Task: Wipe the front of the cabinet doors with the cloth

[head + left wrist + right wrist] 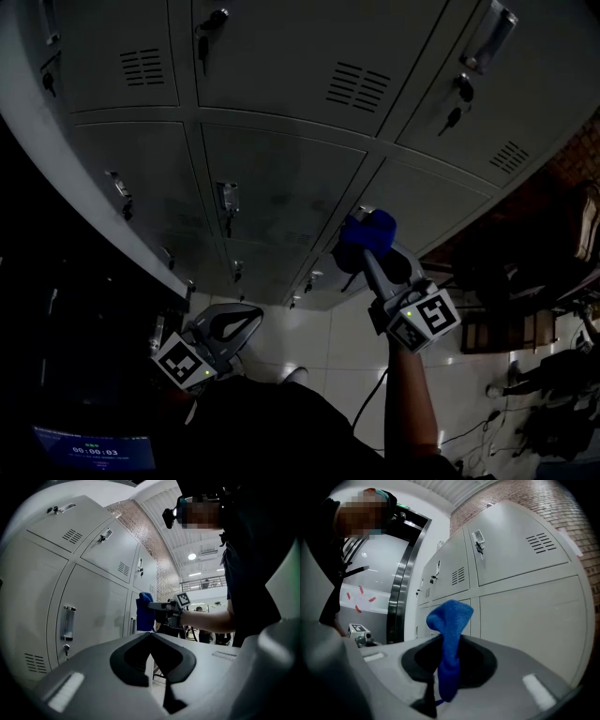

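The person's dark-clad body fills the bottom of the head view, with the left gripper (239,323) held low beside it, well clear of the lockers. Its own view shows the left gripper's (150,634) jaws brought together at the tips with nothing between them.

The right gripper (375,267), at the end of a bare forearm (408,394), is raised toward the bank of grey metal locker doors (281,178). In its own view the right gripper (450,641) is clamped on a blue cloth (449,620), which stands up from the jaws in a bunched fold. In the head view the blue cloth (367,234) sits in front of a lower-row door. From the left gripper view the cloth (145,611) and right gripper (159,606) are just beside the door fronts, though contact cannot be made out.

Handles (228,197), keys hanging in locks (455,117) and louvred vents (356,86) break up the door faces. A brick wall (525,494) rises beyond the end of the lockers. Below lie a pale tiled floor (319,342) and a trailing cable (367,398). A small lit screen (94,452) glows at the lower left. Dim furniture stands to the right, too dark to identify.
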The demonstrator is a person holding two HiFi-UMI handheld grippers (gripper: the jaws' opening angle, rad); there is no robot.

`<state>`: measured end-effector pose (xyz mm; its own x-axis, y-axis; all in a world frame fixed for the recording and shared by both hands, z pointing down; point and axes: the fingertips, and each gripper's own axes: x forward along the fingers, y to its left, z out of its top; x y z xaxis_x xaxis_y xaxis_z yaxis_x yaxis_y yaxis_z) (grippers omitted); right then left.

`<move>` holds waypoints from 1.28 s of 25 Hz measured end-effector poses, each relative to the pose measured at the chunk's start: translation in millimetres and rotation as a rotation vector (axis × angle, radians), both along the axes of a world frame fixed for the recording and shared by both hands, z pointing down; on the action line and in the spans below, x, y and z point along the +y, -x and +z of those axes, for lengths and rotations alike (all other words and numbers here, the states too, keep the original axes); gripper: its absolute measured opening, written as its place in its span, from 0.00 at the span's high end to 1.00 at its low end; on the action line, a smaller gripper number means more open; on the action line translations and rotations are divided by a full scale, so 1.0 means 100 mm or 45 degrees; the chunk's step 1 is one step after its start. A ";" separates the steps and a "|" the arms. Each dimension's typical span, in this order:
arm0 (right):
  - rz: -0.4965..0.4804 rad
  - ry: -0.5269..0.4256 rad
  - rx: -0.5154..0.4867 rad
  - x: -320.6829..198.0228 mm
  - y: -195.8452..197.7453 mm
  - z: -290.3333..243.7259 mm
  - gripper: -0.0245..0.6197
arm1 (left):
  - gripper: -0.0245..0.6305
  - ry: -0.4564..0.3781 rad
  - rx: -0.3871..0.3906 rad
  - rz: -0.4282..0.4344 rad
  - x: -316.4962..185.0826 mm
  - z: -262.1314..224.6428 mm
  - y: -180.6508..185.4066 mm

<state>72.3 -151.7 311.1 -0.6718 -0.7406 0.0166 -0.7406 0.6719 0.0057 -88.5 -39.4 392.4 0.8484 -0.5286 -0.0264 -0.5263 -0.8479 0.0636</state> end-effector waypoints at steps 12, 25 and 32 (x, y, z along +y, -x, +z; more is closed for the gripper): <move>0.067 -0.103 0.049 -0.66 -0.12 -0.55 0.85 | 0.96 0.007 0.002 -0.030 0.07 0.04 0.03; 0.205 -0.083 0.090 -0.92 -0.31 -0.55 0.85 | 0.96 0.034 -0.008 -0.029 0.07 0.08 -0.06; 0.364 -0.101 0.126 -0.90 -0.70 -0.57 0.85 | 0.96 0.028 -0.017 0.008 0.05 0.07 -0.19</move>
<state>142.4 -242.0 253.9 -0.4340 -0.9009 0.0059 -0.8927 0.4309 0.1316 -69.8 -34.1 399.3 0.8519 -0.5236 -0.0035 -0.5219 -0.8497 0.0752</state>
